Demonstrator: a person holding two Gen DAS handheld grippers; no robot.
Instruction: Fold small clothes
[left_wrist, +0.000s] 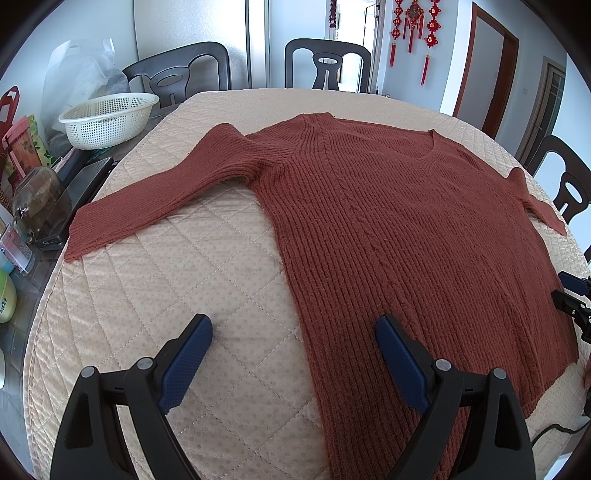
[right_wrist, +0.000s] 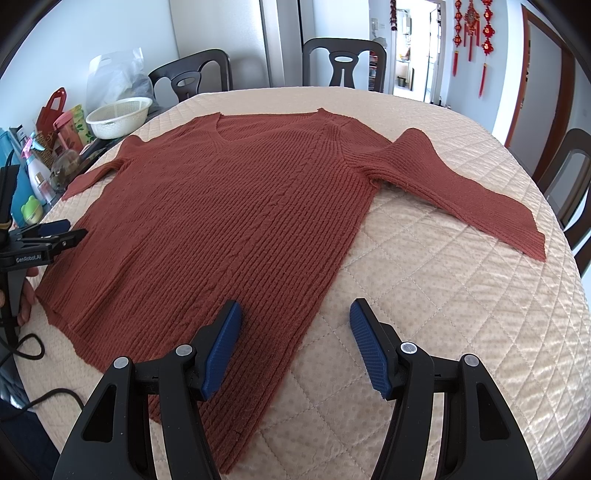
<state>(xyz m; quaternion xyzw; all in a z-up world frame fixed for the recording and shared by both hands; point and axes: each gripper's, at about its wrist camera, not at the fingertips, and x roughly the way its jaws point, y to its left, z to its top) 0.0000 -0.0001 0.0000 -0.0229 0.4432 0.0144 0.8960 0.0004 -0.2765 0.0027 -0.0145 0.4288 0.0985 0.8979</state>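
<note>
A rust-red ribbed knit sweater (left_wrist: 399, 229) lies flat, spread out on the beige quilted table cover (left_wrist: 177, 295), both sleeves stretched sideways. It also shows in the right wrist view (right_wrist: 229, 221). My left gripper (left_wrist: 293, 328) is open and empty, hovering over the sweater's left bottom edge. My right gripper (right_wrist: 295, 314) is open and empty, hovering over the sweater's right bottom edge. The left sleeve (left_wrist: 147, 206) reaches toward the table's left edge; the right sleeve (right_wrist: 472, 199) reaches right. Each gripper shows at the side of the other's view: right (left_wrist: 572, 306), left (right_wrist: 48, 236).
A white perforated basket (left_wrist: 107, 118), jars, bottles and bags crowd the left table side. Dark chairs (left_wrist: 327, 66) stand around the far edge. A black cable (right_wrist: 33, 347) lies at the near left. Quilted cover (right_wrist: 461, 332) lies bare beside the sweater.
</note>
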